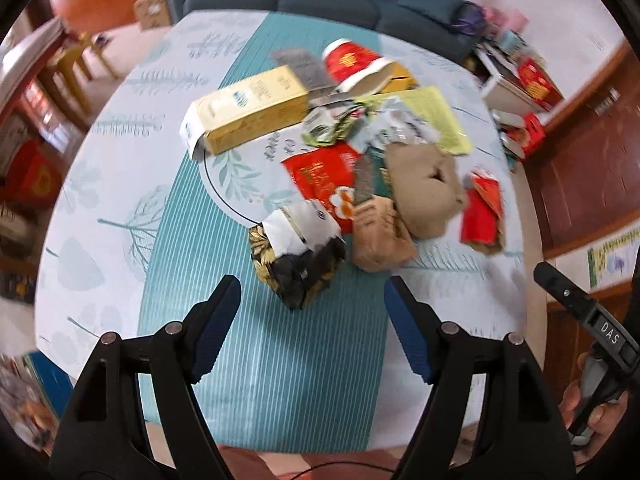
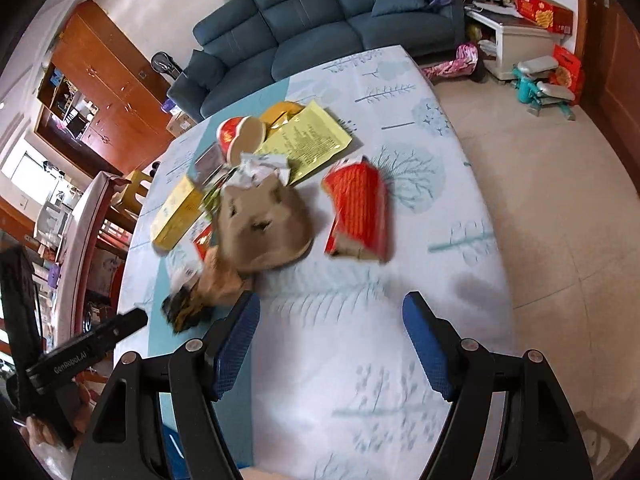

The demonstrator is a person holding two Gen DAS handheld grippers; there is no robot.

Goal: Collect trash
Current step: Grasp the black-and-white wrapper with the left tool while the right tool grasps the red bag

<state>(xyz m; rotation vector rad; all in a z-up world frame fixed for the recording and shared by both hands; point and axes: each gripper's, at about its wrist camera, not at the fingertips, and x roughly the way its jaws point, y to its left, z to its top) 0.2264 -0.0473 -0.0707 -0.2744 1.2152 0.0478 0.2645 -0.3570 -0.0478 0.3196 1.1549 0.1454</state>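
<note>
On the cloth-covered worktop (image 1: 120,208) lies crumpled paper trash (image 1: 424,192), a yellow carton (image 1: 248,108) and a red box (image 2: 360,212). Both tongs (image 1: 312,328) (image 2: 332,344) hover apart, empty. Only the right view shows bare floor (image 2: 540,208).

Home living room, blue sofa (image 2: 320,20) beyond the tongs, wooden cabinets (image 2: 108,92) at their left, table (image 2: 360,360) with patterned cloth below them

Smooth printed cloth covers the worktop (image 1: 120,208). Crumpled matt brown paper bag (image 2: 266,224) at centre, glossy red carton (image 2: 358,212) right, yellow cardboard box (image 1: 248,112) upper left.
</note>
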